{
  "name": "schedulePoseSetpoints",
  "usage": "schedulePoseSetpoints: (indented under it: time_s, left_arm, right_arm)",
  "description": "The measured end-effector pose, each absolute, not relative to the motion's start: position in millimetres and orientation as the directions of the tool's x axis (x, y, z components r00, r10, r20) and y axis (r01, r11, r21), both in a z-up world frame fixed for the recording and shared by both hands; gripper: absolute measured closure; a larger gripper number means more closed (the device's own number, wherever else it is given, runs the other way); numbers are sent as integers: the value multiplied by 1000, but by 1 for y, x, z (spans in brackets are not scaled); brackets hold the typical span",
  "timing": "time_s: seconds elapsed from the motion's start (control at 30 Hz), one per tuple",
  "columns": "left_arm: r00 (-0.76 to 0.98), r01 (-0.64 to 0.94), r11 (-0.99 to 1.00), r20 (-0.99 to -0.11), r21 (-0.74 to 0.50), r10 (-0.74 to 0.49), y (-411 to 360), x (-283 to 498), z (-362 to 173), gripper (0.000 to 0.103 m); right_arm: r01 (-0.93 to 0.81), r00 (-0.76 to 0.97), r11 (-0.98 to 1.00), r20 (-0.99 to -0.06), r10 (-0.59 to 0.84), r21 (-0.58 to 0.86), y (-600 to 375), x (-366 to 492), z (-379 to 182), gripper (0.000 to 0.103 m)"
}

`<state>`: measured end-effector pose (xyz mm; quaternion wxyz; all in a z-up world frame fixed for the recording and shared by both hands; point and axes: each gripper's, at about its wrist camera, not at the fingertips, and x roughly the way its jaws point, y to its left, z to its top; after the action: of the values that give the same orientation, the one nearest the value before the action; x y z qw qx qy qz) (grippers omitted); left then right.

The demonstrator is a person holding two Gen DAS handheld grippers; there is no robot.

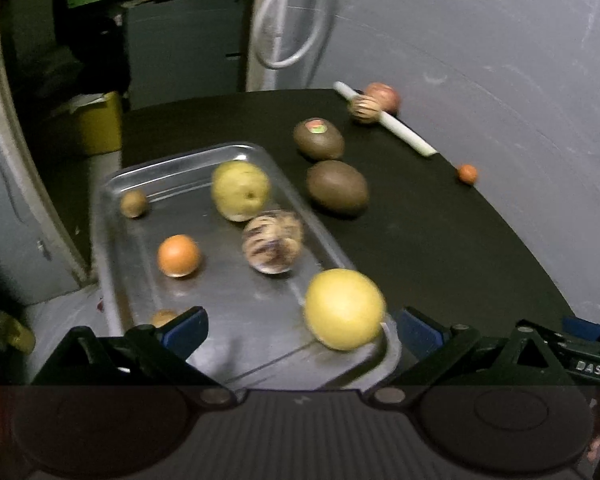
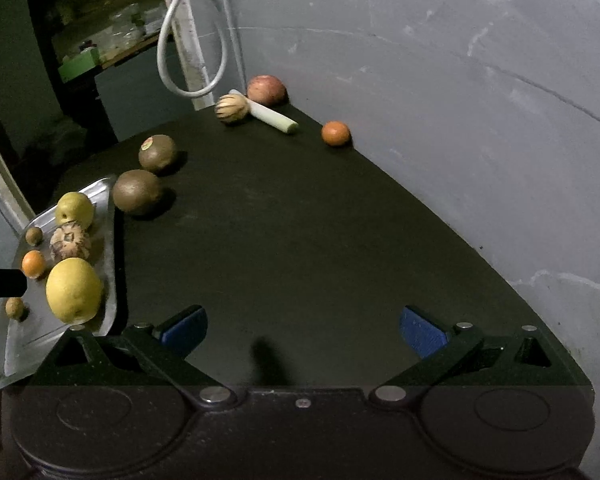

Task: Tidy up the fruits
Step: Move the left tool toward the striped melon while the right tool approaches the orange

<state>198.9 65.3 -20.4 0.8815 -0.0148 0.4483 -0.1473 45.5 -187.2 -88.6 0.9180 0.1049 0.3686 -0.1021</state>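
Observation:
A metal tray (image 1: pixel 112 216) holds a large yellow fruit (image 1: pixel 344 308), a yellow-green fruit (image 1: pixel 240 190), a striped fruit (image 1: pixel 272 246), an orange (image 1: pixel 179 256) and two small brown fruits (image 1: pixel 133 203). My left gripper (image 1: pixel 302 331) is open over the tray's near end; the large yellow fruit lies between its fingers, near the right pad (image 1: pixel 420 332), not pinched. My right gripper (image 2: pixel 303 332) is open over bare black table (image 2: pixel 300 240), with nothing between its fingers. On the table lie two brown fruits (image 2: pixel 137 192), a striped fruit (image 2: pixel 231 108), a red apple (image 2: pixel 266 90) and a small orange (image 2: pixel 335 133).
A white stalk (image 2: pixel 270 116) lies by the far striped fruit. A grey wall (image 2: pixel 460 100) borders the table's right and far edge. A white cable loop (image 2: pixel 192 60) hangs at the back. A yellow bin (image 1: pixel 98 124) stands beyond the tray. The tray's rim (image 2: pixel 110 272) is left of my right gripper.

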Motion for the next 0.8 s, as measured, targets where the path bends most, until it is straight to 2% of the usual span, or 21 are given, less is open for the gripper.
schedulePoseSetpoints:
  time_s: [0.8]
  left_arm:
    - [553, 355, 931, -783, -88, -285, 17, 237, -7, 1]
  right_arm:
    - [235, 739, 961, -669, -79, 146, -216, 93, -94, 1]
